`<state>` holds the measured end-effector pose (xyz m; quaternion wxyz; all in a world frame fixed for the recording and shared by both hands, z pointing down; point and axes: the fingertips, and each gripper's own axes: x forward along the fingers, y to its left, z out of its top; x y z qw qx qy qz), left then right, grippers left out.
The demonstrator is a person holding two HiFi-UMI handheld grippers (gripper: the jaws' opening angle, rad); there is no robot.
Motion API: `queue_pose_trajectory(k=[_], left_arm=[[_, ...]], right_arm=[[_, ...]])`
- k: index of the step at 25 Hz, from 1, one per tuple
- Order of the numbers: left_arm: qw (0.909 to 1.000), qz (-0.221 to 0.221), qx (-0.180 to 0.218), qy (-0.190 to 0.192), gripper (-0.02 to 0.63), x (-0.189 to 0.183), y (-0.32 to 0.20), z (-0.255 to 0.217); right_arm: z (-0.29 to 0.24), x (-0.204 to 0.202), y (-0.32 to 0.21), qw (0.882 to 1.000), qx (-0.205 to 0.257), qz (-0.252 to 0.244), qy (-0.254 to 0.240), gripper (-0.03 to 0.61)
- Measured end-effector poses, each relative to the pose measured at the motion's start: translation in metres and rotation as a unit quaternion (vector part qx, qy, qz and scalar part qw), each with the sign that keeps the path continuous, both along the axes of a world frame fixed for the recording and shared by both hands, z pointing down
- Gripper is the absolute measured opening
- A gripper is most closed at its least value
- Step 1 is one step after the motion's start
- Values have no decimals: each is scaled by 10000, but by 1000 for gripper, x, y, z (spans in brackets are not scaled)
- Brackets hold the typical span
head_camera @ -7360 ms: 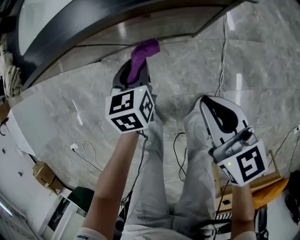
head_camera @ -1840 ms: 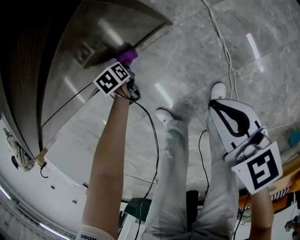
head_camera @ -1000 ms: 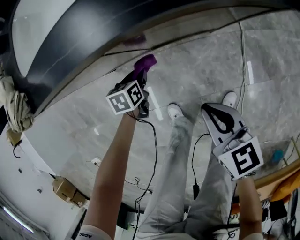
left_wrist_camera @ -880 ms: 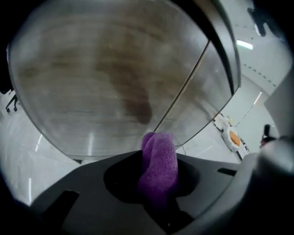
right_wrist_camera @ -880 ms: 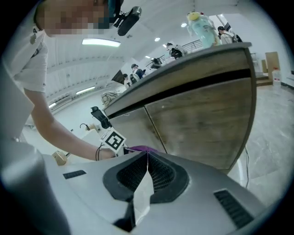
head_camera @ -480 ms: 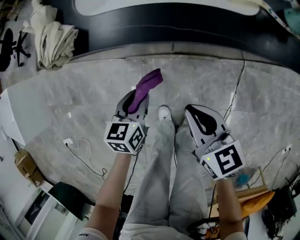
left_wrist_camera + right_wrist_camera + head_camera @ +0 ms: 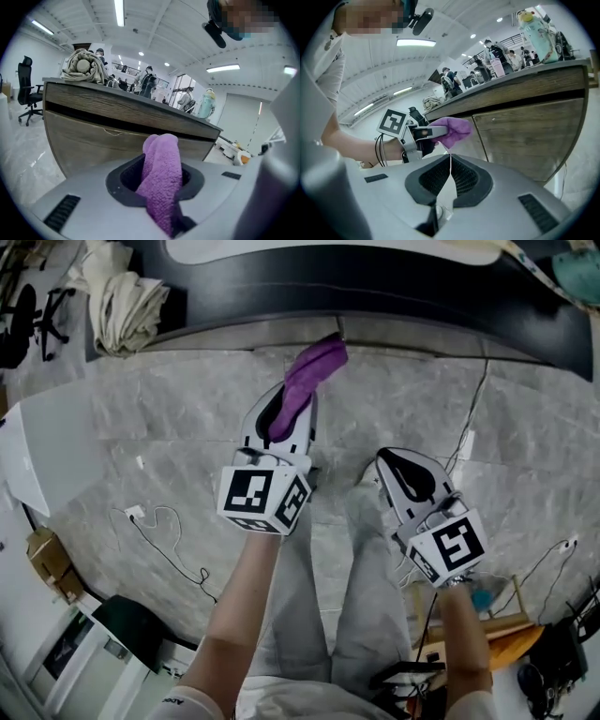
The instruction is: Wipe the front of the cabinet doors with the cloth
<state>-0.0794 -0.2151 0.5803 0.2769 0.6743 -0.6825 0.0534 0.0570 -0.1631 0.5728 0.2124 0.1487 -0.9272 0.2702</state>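
Note:
My left gripper (image 7: 286,413) is shut on a purple cloth (image 7: 315,371), whose free end sticks out toward the base of the cabinet (image 7: 394,296). In the left gripper view the cloth (image 7: 161,176) fills the gap between the jaws, and the wood-grain cabinet doors (image 7: 89,140) stand a short way ahead. My right gripper (image 7: 407,470) hangs lower to the right, shut with nothing in it. Its own view shows the right gripper (image 7: 450,159) closed, the left gripper (image 7: 417,137) with the cloth (image 7: 452,129) beyond it, and a cabinet door (image 7: 525,136) on the right.
A bundle of beige fabric (image 7: 117,296) lies on the countertop at the left. Cables (image 7: 159,531) trail over the marble floor, and one runs down near the cabinet (image 7: 473,418). An office chair (image 7: 26,89) stands far left. The person's legs (image 7: 337,596) are below both grippers.
The left gripper has carried the cloth forward, so its tip now lies close to the cabinet base. The right gripper has stayed shut and has shifted little.

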Motion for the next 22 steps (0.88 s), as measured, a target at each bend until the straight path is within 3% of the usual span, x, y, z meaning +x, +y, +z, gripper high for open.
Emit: queue_pose_trajectory(k=[6, 10, 15, 19, 22], left_arm=[[9983, 541, 225, 18, 92, -7, -24, 13], [9958, 839, 354, 20, 92, -29, -31, 11], [9979, 494, 405, -70, 92, -107, -37, 7], [9986, 296, 407, -183, 94, -159, -27, 7], [9990, -162, 248, -330, 94, -207, -1, 15]], right_arm=[[9, -15, -14, 9990, 118, 415, 71, 28], [24, -43, -13, 9946, 37, 1036, 66, 28], [30, -117, 9, 9944, -117, 1049, -86, 28], [22, -165, 29, 9978, -76, 653, -75, 28], [13, -189, 45, 9996, 20, 288, -79, 28]])
